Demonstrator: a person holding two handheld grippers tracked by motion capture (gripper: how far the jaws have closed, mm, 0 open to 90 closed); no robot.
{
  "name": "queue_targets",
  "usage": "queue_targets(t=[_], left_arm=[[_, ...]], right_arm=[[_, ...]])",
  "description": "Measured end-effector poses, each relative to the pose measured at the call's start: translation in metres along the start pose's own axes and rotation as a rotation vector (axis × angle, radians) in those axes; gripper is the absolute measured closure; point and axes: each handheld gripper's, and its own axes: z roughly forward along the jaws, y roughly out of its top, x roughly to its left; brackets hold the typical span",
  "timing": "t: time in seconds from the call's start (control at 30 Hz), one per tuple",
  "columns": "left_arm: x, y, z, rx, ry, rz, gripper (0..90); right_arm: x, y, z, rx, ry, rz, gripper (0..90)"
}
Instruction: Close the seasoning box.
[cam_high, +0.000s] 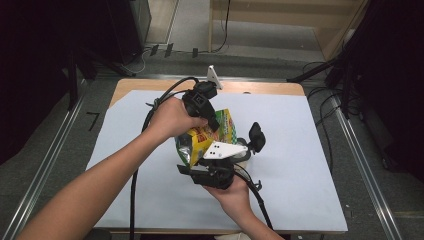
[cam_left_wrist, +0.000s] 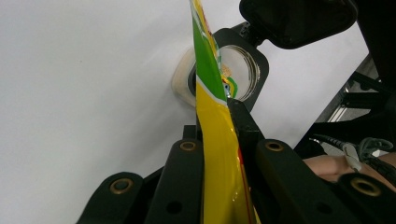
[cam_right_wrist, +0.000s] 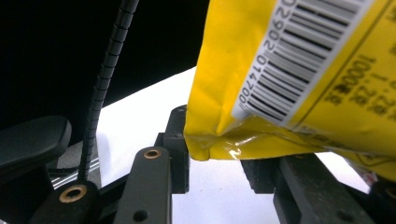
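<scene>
A yellow and green snack bag (cam_high: 200, 142) hangs above the middle of the table between both grippers. My left gripper (cam_high: 215, 125) comes down from above and is shut on the bag's (cam_left_wrist: 212, 121) thin top edge, which runs straight between its jaws (cam_left_wrist: 219, 109). My right gripper (cam_high: 245, 145) lies below and nearer to me. Its jaws stand apart, and the bag's (cam_right_wrist: 261, 70) bottom corner with the barcode sits between them (cam_right_wrist: 217, 163), against the left pad (cam_right_wrist: 177, 144). A clear round container (cam_left_wrist: 240, 70) lies on the table beneath the bag.
A white sheet (cam_high: 300, 165) covers the wooden table (cam_high: 270, 87). A small white object (cam_high: 214, 77) stands at the far edge. Black cables (cam_high: 134, 190) trail from both grippers. Metal rails (cam_high: 362, 165) and dark stands (cam_high: 345, 70) flank the table.
</scene>
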Motion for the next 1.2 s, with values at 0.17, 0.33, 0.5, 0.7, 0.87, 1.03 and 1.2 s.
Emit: queue_targets(t=[0.17,0.33,0.5,0.7,0.87,1.03,1.2], left_arm=[[0.000,-0.001,-0.002,0.001,0.001,0.007,86.8],[-0.001,-0.001,-0.005,-0.011,0.015,0.014,87.4],[0.000,0.000,-0.008,-0.020,0.030,0.015,87.3],[0.002,0.004,-0.008,-0.025,0.024,0.000,87.3],[0.002,0.009,-0.011,-0.034,0.038,-0.004,87.3],[0.003,0.013,-0.010,-0.035,0.031,-0.008,87.3],[0.002,0.013,-0.009,-0.032,0.028,-0.001,87.3]], right_arm=[[0.000,-0.001,0.001,0.000,0.001,0.003,68.2],[0.000,-0.001,0.001,-0.008,-0.006,0.008,68.6],[-0.001,0.000,0.000,-0.014,-0.010,0.013,69.0],[-0.005,0.003,0.000,-0.007,-0.010,0.019,69.2],[-0.010,0.010,0.002,0.005,0.000,0.022,69.4],[-0.012,0.012,0.001,-0.022,0.012,0.046,69.3],[-0.013,0.012,0.001,-0.019,0.011,0.048,69.3]])
